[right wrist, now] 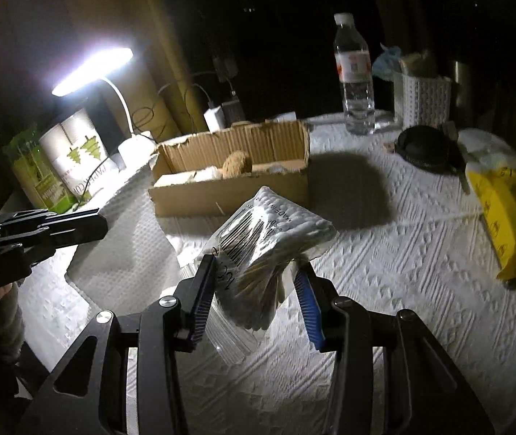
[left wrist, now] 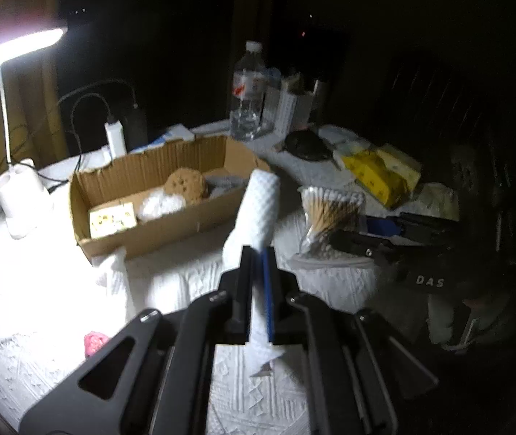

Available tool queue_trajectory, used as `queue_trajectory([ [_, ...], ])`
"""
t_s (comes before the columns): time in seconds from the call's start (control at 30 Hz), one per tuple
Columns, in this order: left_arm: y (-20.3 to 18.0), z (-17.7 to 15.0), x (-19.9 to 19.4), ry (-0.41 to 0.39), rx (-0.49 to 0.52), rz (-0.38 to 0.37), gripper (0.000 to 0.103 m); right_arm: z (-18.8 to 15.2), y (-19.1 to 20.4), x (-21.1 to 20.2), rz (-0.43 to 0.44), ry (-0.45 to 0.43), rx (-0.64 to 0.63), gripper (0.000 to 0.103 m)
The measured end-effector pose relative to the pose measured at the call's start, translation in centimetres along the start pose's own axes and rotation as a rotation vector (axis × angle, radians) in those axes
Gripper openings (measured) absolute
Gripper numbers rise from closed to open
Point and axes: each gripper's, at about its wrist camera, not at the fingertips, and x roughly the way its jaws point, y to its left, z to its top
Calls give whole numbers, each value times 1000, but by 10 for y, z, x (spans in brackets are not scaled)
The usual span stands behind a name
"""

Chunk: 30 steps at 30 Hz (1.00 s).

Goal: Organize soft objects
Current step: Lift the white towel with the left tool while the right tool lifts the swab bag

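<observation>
Cardboard box [left wrist: 156, 217] on worktop [right wrist: 403, 253], sponge already inside. Left gripper [left wrist: 257, 253] clamped on rolled white towel [left wrist: 258, 210], held just beside box: light, soft, compresses; grip mid-roll. Right gripper [right wrist: 256, 279] jaws around cotton-swab bag [right wrist: 268, 239]: light, slippery film; contact unclear.

Table under white embossed cloth [right wrist: 421, 253], bearing cardboard box [right wrist: 228, 192], water bottle [right wrist: 355, 83], white woven basket [right wrist: 424, 99], black round lid [right wrist: 424, 148], yellow packet [right wrist: 511, 224], lamp base [left wrist: 22, 195]
</observation>
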Motion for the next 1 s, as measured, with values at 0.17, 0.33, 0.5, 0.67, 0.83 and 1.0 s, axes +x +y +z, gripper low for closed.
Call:
queue_trajectory([
  [0.17, 2, 13, -9, -31, 4, 13, 4, 11, 4, -5, -1, -20, -16, 46],
  [0.33, 7, 26, -17, -63, 2, 27, 5, 28, 7, -7, -1, -42, -33, 46],
  [0.5, 14, 41, -22, -90, -2, 44, 5, 43, 9, -7, 6, -62, -50, 46],
  [0.67, 20, 53, -25, -114, 1, 59, 5, 57, 10, -3, 11, -72, -61, 46],
  [0.83, 31, 66, -24, -136, -3, 79, 5, 68, 10, 3, 12, -75, -69, 46],
  [1.0, 42, 78, -22, -153, -4, 103, 5, 78, 8, 9, 13, -78, -74, 46],
])
